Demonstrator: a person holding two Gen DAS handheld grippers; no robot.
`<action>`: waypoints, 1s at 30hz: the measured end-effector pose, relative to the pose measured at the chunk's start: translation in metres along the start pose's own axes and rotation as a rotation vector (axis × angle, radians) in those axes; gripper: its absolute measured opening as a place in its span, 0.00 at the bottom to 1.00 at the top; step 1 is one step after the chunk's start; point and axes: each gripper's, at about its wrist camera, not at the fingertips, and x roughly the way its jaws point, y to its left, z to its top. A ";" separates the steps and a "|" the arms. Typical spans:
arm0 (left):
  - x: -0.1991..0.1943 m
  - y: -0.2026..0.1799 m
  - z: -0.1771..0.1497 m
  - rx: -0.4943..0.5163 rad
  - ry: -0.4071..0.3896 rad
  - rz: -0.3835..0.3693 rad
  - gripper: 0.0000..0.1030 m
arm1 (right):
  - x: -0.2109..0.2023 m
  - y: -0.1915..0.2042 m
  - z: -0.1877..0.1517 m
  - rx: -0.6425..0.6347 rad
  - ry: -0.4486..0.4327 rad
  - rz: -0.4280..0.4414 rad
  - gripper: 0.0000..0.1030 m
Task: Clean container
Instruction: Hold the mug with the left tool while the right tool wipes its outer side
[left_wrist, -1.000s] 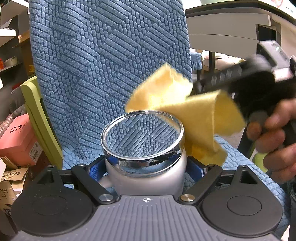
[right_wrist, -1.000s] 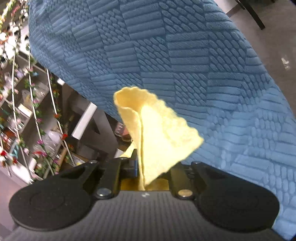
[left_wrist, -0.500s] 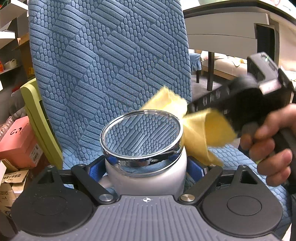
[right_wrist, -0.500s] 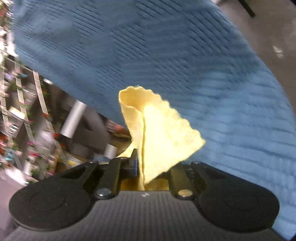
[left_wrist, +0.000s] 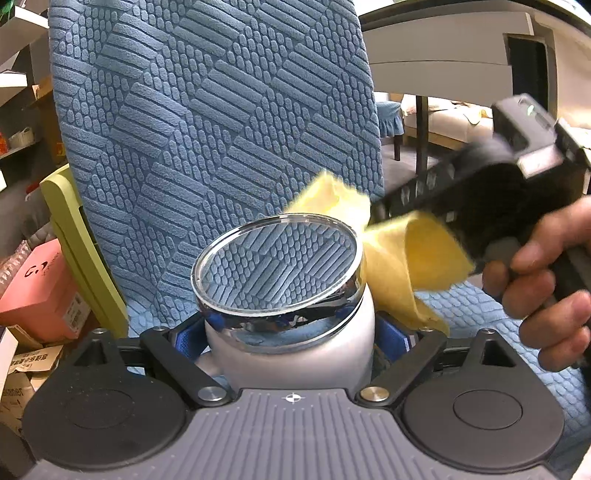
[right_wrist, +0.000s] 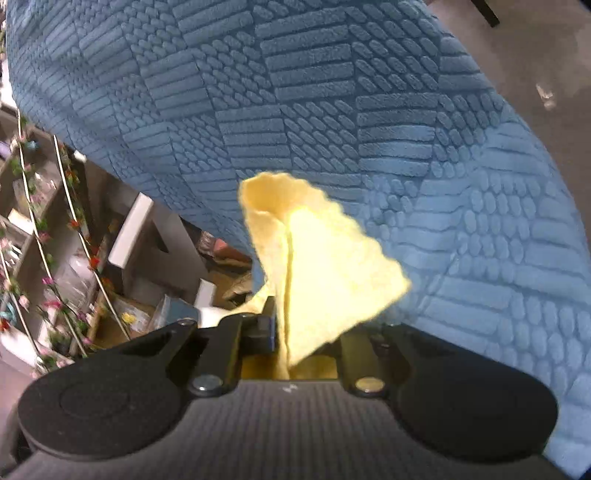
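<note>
My left gripper (left_wrist: 291, 332) is shut on a white jar-like container (left_wrist: 291, 354) with a chrome rim and clear lid (left_wrist: 277, 266). I hold it upright in front of a blue chair. My right gripper (left_wrist: 373, 218) comes in from the right, held by a hand, and is shut on a folded yellow cloth (left_wrist: 399, 258). The cloth touches the right side of the container's rim. In the right wrist view the cloth (right_wrist: 317, 269) stands up from the shut gripper (right_wrist: 291, 332); the container is not visible there.
A blue textured chair back (left_wrist: 214, 122) and seat (left_wrist: 498, 325) fill the background. Pink boxes (left_wrist: 37, 291) and cardboard lie lower left. A white desk (left_wrist: 461, 51) stands upper right. Shelves with flower garlands (right_wrist: 48, 240) appear at left in the right wrist view.
The right gripper with the cloth dropped from above the container's rim to its right side, then rose slightly; the cloth rubs along the rim. The container has tilted a little.
</note>
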 end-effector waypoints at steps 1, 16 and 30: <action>0.000 0.000 0.000 -0.004 0.001 0.002 0.90 | -0.003 0.003 0.001 0.002 -0.019 0.039 0.14; 0.005 -0.008 0.004 -0.082 0.019 0.121 0.90 | -0.002 -0.002 -0.012 0.058 -0.036 0.083 0.14; 0.005 -0.003 0.004 -0.036 0.044 0.074 0.91 | -0.014 0.001 -0.009 0.031 -0.068 0.014 0.15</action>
